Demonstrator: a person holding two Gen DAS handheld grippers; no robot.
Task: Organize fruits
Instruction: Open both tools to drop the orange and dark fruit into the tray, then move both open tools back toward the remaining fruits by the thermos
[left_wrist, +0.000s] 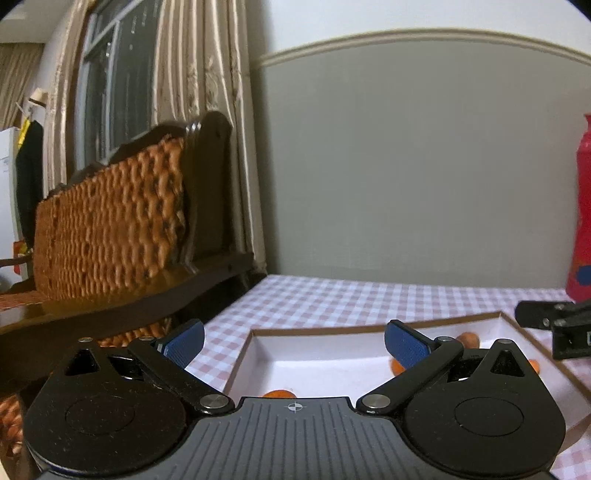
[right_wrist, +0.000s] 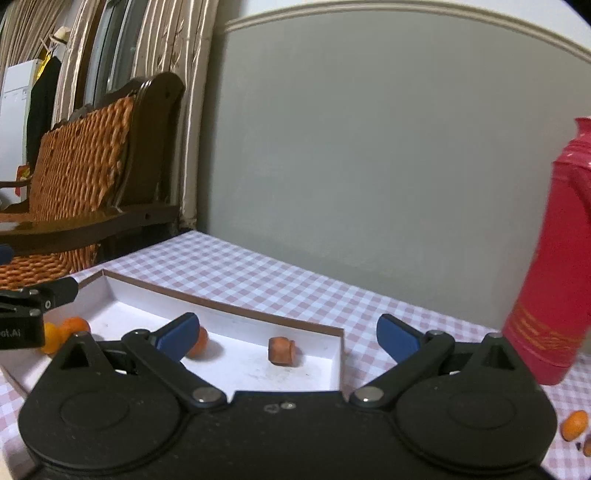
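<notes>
A shallow white box (right_wrist: 334, 363) with a brown rim lies on the checked tablecloth; it also shows in the left wrist view (left_wrist: 258, 345). Inside it are small orange fruits: one (right_wrist: 282, 350) in the middle, one (right_wrist: 199, 341) behind my right gripper's left finger, two (right_wrist: 70, 326) at the left. In the left wrist view fruits (left_wrist: 469, 338) lie at the box's right and one (left_wrist: 279, 393) near the front. Another fruit (right_wrist: 574, 424) lies on the cloth outside the box at right. My left gripper (left_wrist: 293, 343) is open and empty above the box. My right gripper (right_wrist: 288, 334) is open and empty over it.
A tall red flask (right_wrist: 554, 258) stands on the table at right, close to the right gripper; it shows in the left wrist view (left_wrist: 581, 214) too. A wicker chair (left_wrist: 110, 229) stands left of the table. A grey wall is behind.
</notes>
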